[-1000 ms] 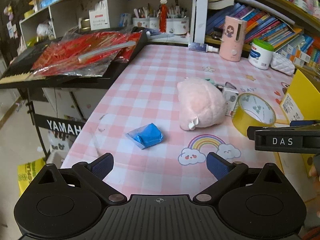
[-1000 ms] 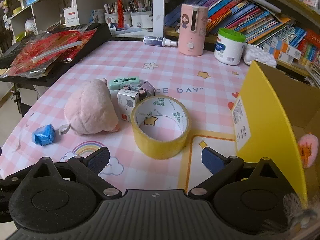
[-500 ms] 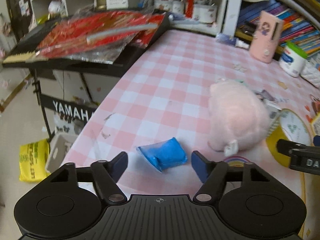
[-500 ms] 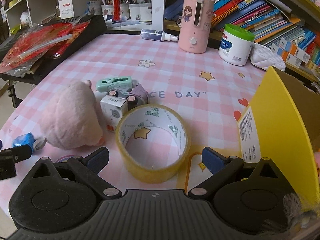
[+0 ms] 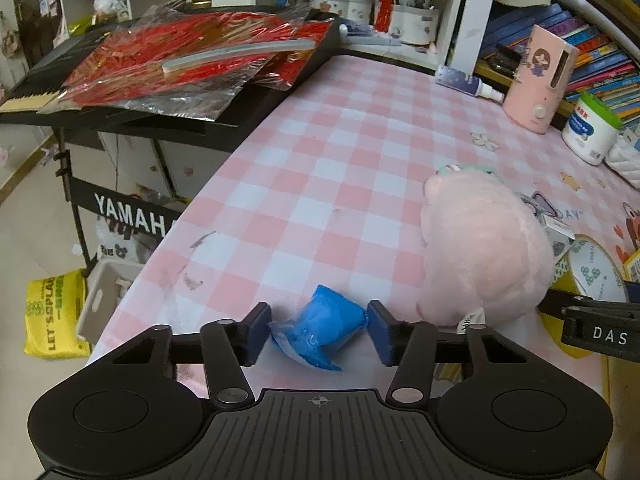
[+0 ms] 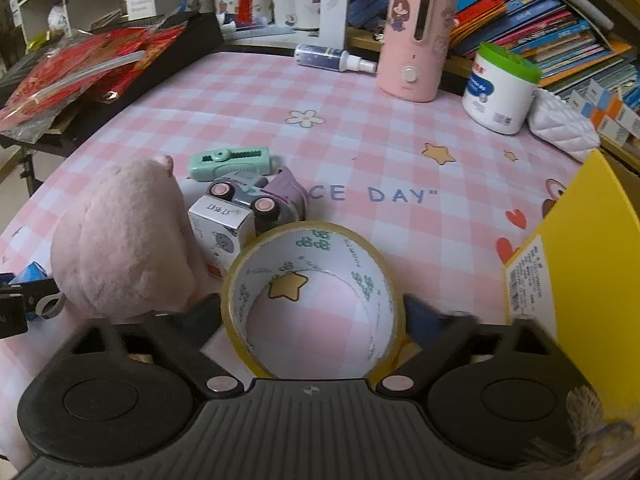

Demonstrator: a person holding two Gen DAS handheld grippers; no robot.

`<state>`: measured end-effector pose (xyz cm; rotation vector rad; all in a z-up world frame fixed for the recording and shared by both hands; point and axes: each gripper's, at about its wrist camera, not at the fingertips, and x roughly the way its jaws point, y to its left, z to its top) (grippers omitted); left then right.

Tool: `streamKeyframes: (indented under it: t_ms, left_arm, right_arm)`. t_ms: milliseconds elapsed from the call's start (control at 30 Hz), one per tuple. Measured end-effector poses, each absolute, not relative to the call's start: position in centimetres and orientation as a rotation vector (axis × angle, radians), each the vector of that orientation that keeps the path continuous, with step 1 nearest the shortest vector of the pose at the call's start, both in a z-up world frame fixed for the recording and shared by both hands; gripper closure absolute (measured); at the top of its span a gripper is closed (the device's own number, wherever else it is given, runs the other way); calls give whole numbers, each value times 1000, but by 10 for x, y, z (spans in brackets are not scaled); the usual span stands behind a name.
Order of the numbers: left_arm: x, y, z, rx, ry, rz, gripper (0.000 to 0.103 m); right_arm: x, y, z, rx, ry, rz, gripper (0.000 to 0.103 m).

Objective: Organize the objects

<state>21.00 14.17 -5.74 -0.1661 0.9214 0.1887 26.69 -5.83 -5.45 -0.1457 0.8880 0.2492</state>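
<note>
Both tongs have come down over their targets and are closing. The left tongs now touch the blue packet at lower centre on the bench. The right tongs, a second ago wide and clear, now straddle the tape roll, low in the frame; contact is blurred. Both pickups seem imminent.

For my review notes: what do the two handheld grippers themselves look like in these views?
Both look alike: a black ribbed plastic body with two round discs, black linkage arms on silver pivot pins, and a small crosshair mark. The left gripper has dark blue fingers; the right gripper is motion-blurred there and, seen side-on, bears white "DAS" lettering. No cables or sleeves show.
</note>
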Motion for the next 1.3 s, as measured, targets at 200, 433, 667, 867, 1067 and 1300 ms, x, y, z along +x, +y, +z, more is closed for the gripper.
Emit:
streamKeyframes:
  t_ms: [200,433,667,867,1067,1300]
  left_arm:
    - [204,137,-45,-180,890,150,57]
    - [188,133,-25,-196,828,123,58]
    - [164,132,-12,-212,784,101,58]
    - [142,130,-5,-214,764,69,58]
    - [120,131,0,-214,744,47,58]
    - [89,129,3,-209,735,4,58]
  right_arm:
    - [263,-63,-46,-118,860,266,21]
    - [251,-68,-33,-81,829,275,21]
    - [227,-67,-21,-80,799,291,21]
    - [201,-65,-11,-87,771,296,21]
    - [175,-68,-3,-76,747,276,21]
    - [141,-69,4,-58,735,256,21]
